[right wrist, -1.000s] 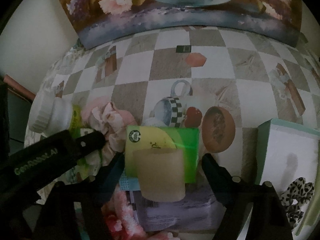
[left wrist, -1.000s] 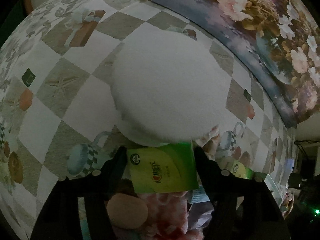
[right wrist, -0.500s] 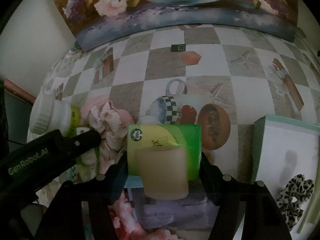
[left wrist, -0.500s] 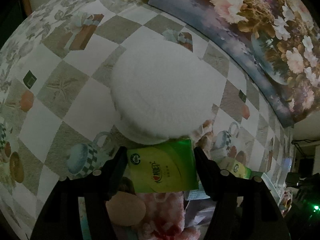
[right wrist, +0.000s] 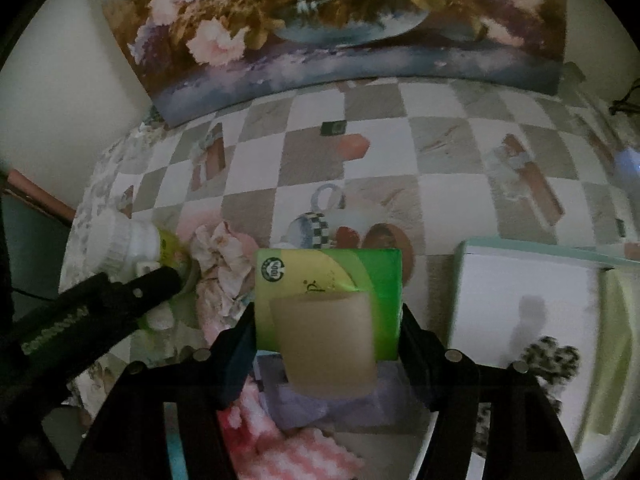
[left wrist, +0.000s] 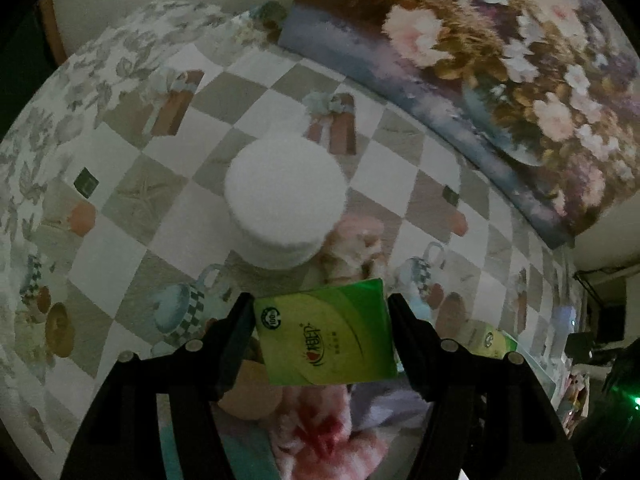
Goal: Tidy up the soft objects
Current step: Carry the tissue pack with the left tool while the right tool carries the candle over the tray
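In the left wrist view a green tissue pack (left wrist: 326, 340) sits clamped between the black fingers of my left gripper (left wrist: 319, 312), held above a white-capped bottle (left wrist: 284, 196). My right gripper (right wrist: 327, 316) is shut on a second green tissue pack (right wrist: 360, 272), off the table. A beige soft pad (right wrist: 328, 340) overlaps that pack's near face; whether it is gripped too I cannot tell. The left gripper's finger (right wrist: 120, 292) shows at the left of the right wrist view, beside the bottle (right wrist: 120, 240).
A crumpled pink cloth (right wrist: 224, 264) lies between the bottle and the right pack. A mint box (right wrist: 520, 300) holding a leopard-print scrunchie (right wrist: 552, 356) stands at the right. Pink striped cloth (right wrist: 280, 432) and a purple packet (right wrist: 304, 400) lie below. A flower painting (right wrist: 320, 20) leans at the back.
Both grippers have risen with their packs, and the bottle cap and table now look smaller. The right jaws, apart from the pack a second ago, have closed onto its sides.
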Tool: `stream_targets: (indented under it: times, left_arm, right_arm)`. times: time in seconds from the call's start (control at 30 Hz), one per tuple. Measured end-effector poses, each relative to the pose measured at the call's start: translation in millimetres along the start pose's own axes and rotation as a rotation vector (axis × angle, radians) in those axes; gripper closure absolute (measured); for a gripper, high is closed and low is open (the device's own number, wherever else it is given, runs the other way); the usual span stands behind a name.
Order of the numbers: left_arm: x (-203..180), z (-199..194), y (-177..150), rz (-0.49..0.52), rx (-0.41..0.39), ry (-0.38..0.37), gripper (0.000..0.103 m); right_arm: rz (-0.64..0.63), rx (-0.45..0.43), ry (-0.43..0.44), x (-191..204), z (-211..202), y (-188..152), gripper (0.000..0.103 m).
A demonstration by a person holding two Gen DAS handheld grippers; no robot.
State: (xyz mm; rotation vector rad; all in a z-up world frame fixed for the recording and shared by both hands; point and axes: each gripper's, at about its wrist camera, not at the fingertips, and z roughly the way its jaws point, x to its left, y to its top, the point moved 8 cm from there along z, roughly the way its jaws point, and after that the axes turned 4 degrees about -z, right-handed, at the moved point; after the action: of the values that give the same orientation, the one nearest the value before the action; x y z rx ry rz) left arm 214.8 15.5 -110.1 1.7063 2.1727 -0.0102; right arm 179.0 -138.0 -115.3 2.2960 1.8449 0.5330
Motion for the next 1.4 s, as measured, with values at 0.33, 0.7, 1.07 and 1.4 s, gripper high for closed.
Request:
stream_targets:
  times: [0.33,0.7,1.07,1.4]
  left_arm:
    - [-45.1,-12.5,-25.3,0.107,-0.002,-0.008,0.035]
    - [-120.3,-4.4,-65.5,0.307,0.004,0.002,0.035]
    - [-187.7,27.0,-109.9,0.479,0.053,-0.009,0.035]
    - [-216.8,44.9,-122.5,0.556,0.030,-0.006,0.035]
  right_arm:
    - [0.056,-0.004,-0.069,-43.0,-34.3,-9.8,0.035]
    - [0.191,-0.016,-0.154,-123.3,-59.8,-20.8,0.035]
    - [0.347,0.001,-0.250,-216.0,-70.3,-38.6,0.035]
    - [0.447,0.007,-0.317,-284.2,-78.1,-54.3,0.035]
